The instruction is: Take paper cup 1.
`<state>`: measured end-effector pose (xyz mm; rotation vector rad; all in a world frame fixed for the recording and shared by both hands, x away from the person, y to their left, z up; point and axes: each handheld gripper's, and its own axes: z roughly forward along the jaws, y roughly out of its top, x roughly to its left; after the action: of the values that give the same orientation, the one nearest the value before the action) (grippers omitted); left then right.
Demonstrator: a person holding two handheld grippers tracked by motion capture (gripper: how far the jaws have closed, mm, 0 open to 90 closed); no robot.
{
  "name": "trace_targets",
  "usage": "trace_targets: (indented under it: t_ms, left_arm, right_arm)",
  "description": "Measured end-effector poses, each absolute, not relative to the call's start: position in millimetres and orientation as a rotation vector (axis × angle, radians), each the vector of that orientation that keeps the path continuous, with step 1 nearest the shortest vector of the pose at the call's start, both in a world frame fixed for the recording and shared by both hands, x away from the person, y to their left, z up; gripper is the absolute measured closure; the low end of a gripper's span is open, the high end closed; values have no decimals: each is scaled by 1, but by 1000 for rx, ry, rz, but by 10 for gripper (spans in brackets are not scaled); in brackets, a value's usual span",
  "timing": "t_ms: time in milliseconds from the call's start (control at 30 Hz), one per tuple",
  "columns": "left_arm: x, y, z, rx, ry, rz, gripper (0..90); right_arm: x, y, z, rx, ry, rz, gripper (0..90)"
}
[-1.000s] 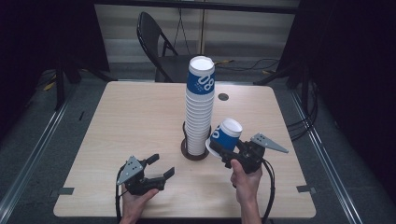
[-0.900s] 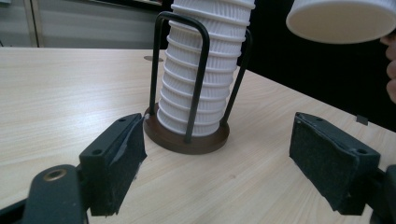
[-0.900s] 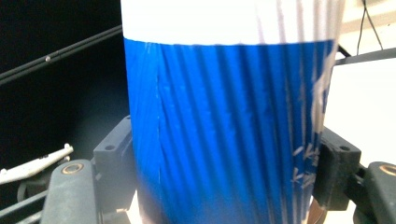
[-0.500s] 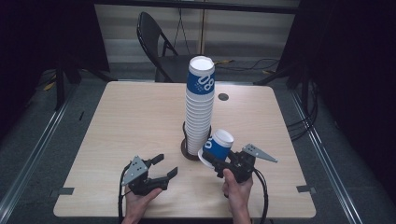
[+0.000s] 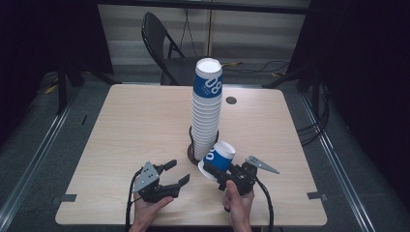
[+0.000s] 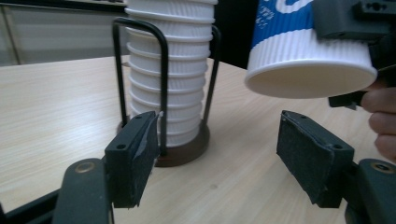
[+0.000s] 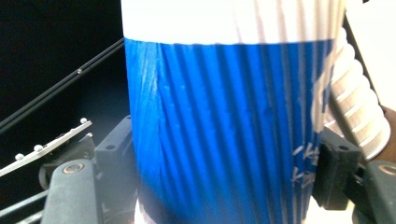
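The right gripper [image 5: 218, 170] is clamped on a blue-and-white ribbed paper cup [image 5: 218, 159], holding it tilted just above the pale wooden table [image 5: 121, 125], close beside the tall stack of matching paper cups [image 5: 207, 111] in its black wire holder [image 6: 163, 88]. The left gripper [image 5: 175, 175] has just been closing a little but stands wide with nothing between its jaws. The step looks like a hand-over or set-down; next the cup's rim must be brought level.
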<state>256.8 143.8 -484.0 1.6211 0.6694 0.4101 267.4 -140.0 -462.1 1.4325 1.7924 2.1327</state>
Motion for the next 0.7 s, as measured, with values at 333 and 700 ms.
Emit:
trace_targets:
  t_ms: [333, 700]
  left_arm:
    - [253, 136, -485, 1621, 627, 415, 383]
    - [252, 130, -488, 1582, 573, 380, 484]
  right_arm:
    - [265, -137, -472, 1506, 1748, 2231, 243]
    - [258, -130, -485, 1602, 1703, 2364, 235]
